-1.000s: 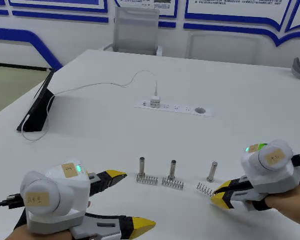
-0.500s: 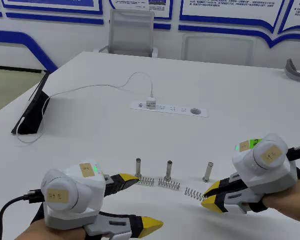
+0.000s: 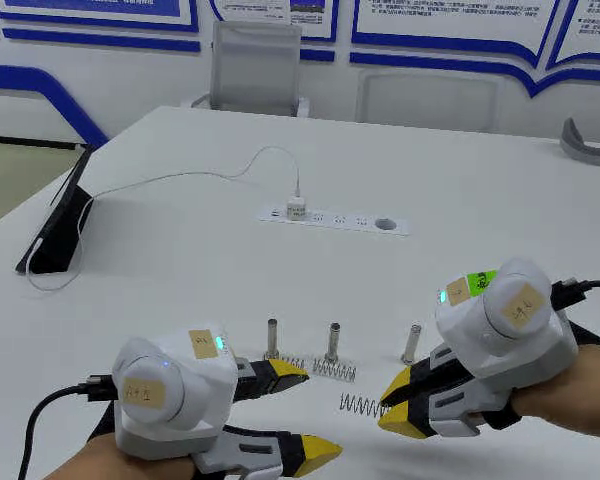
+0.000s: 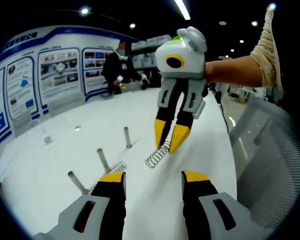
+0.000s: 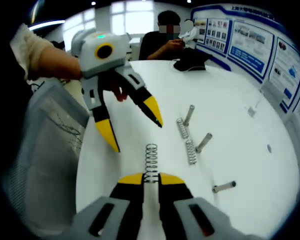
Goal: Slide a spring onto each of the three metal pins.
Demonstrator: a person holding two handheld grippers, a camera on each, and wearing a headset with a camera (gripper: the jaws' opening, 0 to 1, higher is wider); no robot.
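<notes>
At the tips of our right tool [image 3: 396, 401], pinched by one end, we list one spring [image 3: 359, 404], likely light and floppy, best steadied mid-coil; left tool [image 3: 308, 412] gapes empty, pins [image 3: 333, 342] just beyond.

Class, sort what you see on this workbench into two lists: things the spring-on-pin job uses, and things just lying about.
For the job: left pin, middle pin, right pin; left spring, middle spring, third spring held in the right gripper; the open left gripper.

Just lying about: tablet, white cable, power strip, chair.
</notes>
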